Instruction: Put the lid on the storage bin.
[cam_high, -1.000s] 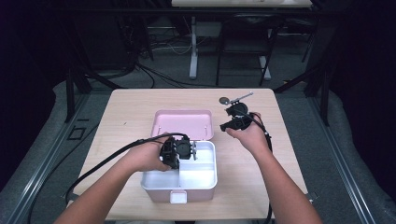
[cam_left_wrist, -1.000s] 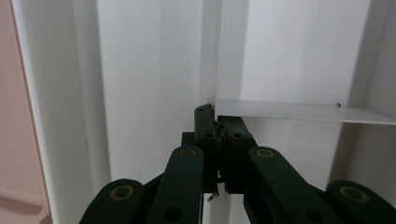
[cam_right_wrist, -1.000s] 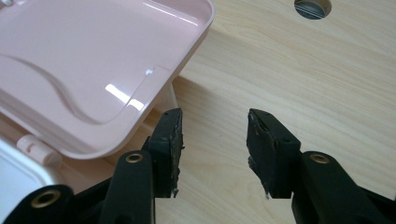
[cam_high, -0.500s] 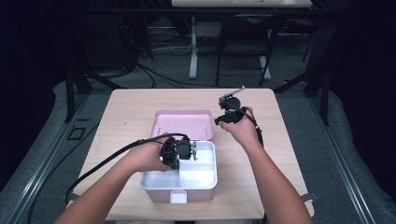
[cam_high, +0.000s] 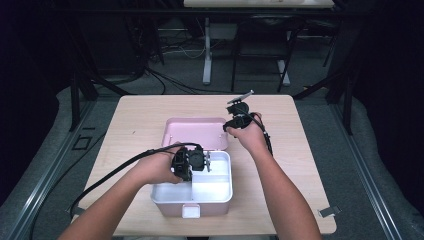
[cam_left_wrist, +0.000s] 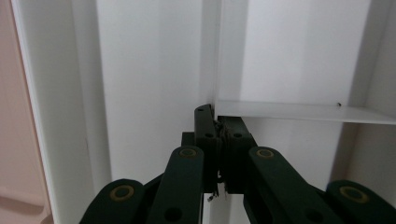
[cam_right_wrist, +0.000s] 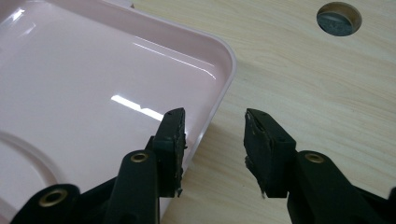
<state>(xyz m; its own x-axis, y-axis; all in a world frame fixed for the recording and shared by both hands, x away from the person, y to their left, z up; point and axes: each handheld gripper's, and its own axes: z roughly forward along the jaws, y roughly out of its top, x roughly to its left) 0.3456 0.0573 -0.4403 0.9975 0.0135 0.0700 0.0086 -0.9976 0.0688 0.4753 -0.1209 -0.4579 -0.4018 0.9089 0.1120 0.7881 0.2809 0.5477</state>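
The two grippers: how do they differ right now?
The left gripper has its fingers shut inside the white box, by its divider; the right gripper has open fingers straddling the pink lid's edge. Left sits over white plastic, right partly over the wooden table. Both have black fingers.

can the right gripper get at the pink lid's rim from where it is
Probably yes. The right gripper hangs open with the lid's corner rim at its jaws, one jaw over the lid, the other over the table, nothing between.

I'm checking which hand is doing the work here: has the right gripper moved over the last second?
Yes. In the high view the right gripper has drifted left, from beyond the pink lid's far right corner to close beside it.
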